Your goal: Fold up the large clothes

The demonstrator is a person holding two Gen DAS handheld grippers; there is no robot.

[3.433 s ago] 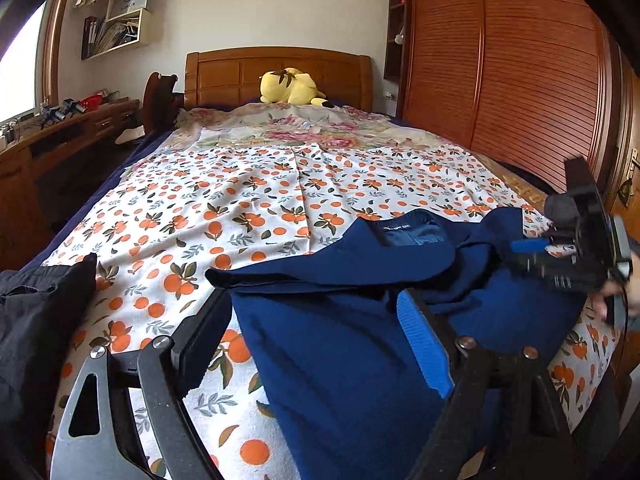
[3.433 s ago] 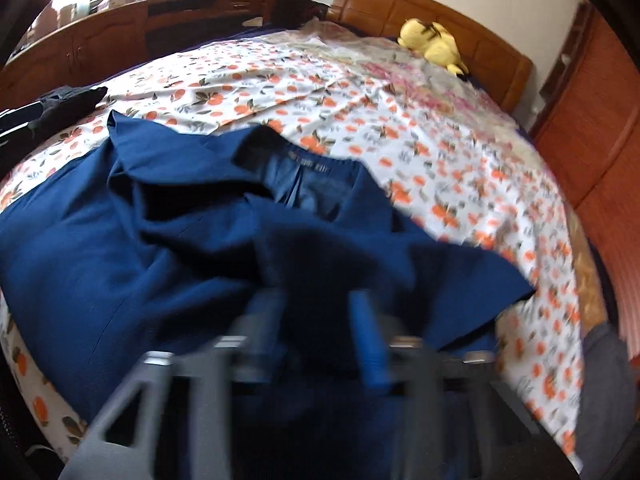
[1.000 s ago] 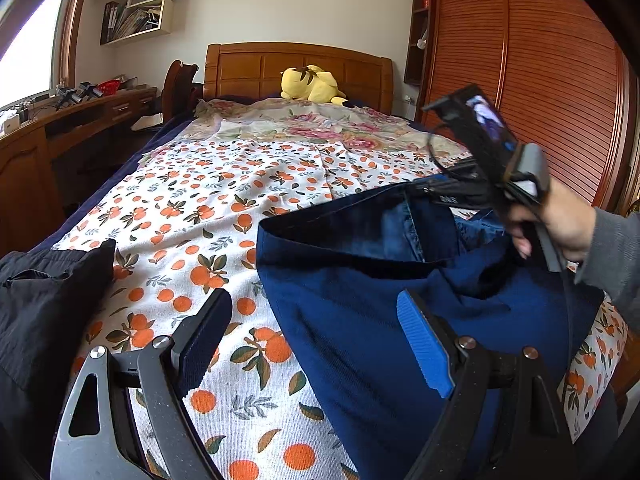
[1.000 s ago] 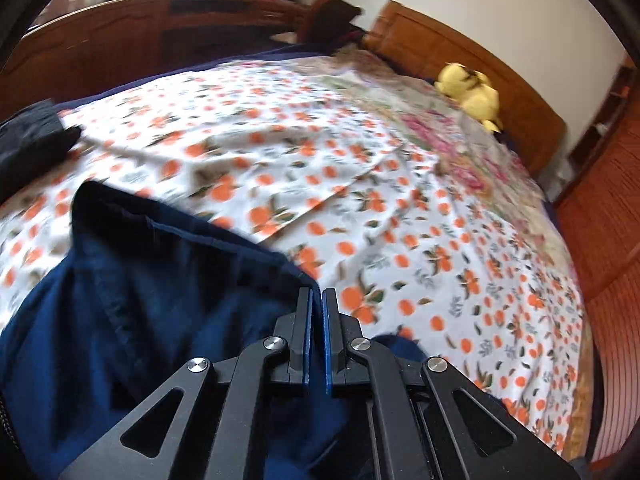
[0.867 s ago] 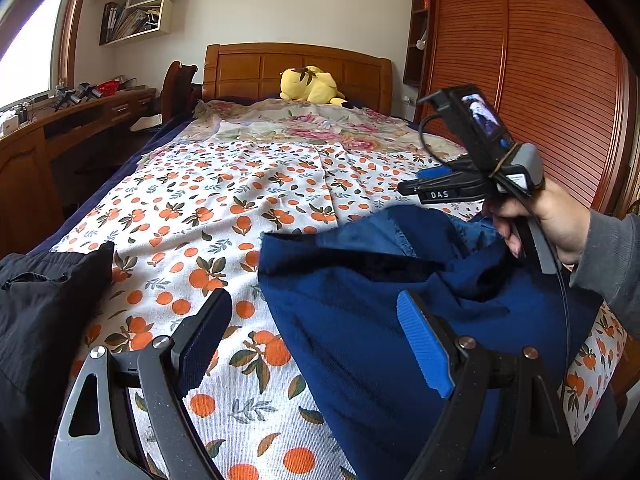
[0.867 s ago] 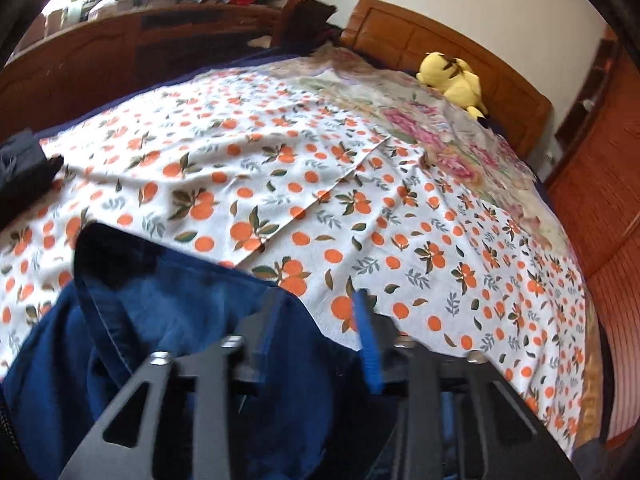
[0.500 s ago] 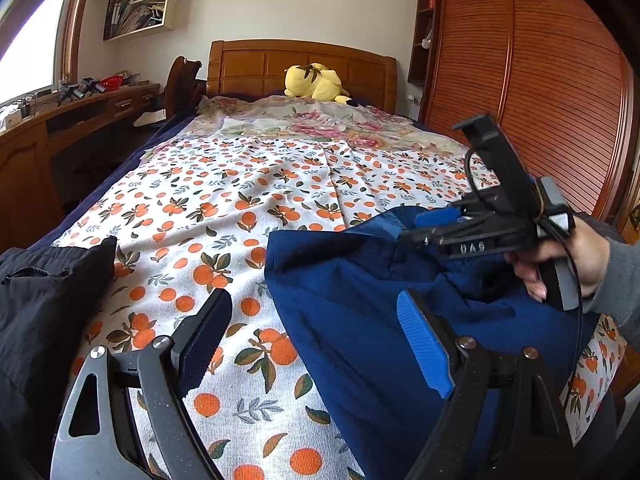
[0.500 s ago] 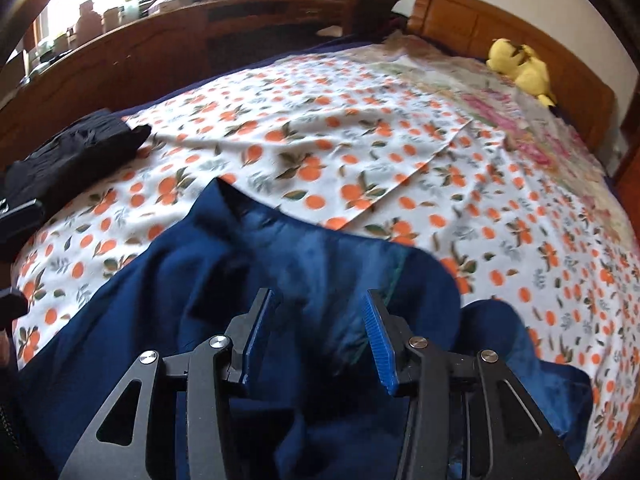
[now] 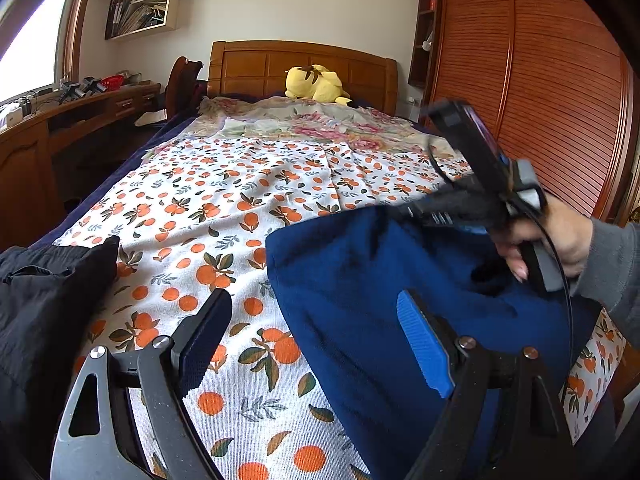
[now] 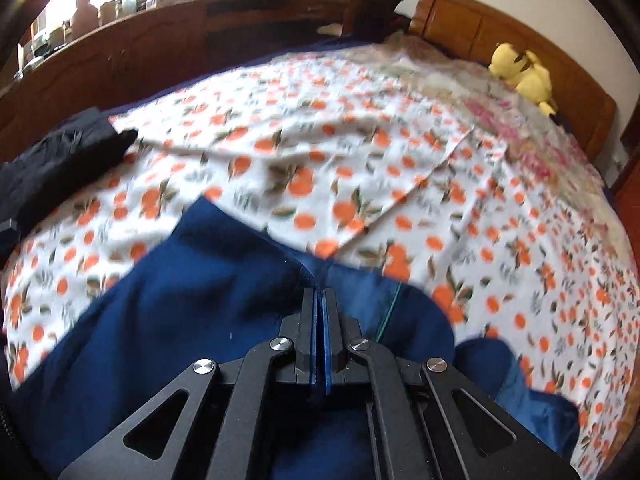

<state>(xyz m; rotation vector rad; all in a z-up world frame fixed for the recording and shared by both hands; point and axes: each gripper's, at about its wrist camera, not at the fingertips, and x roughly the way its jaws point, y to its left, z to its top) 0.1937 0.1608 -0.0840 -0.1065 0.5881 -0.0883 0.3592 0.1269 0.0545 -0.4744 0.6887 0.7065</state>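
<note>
Navy garment [image 9: 392, 300] bunched at near edge of orange-print bedsheet [image 9: 224, 208].

Left wrist view: left gripper [image 9: 316, 344] held with jaws wide apart, nothing between; black clothing [image 9: 44, 292] to left; hand [image 9: 560, 240] at right. Right wrist view: right gripper [image 10: 319, 320] just closed, pads together above the navy fabric; pinch on cloth cannot be confirmed.

blue garment [image 9: 360, 280]: lower part cut off | right wrist view: motion-blurred

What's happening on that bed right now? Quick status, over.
Left gripper open, empty. Right gripper just closed on blue garment. Black clothes lie apart, nothing blocking.
</note>
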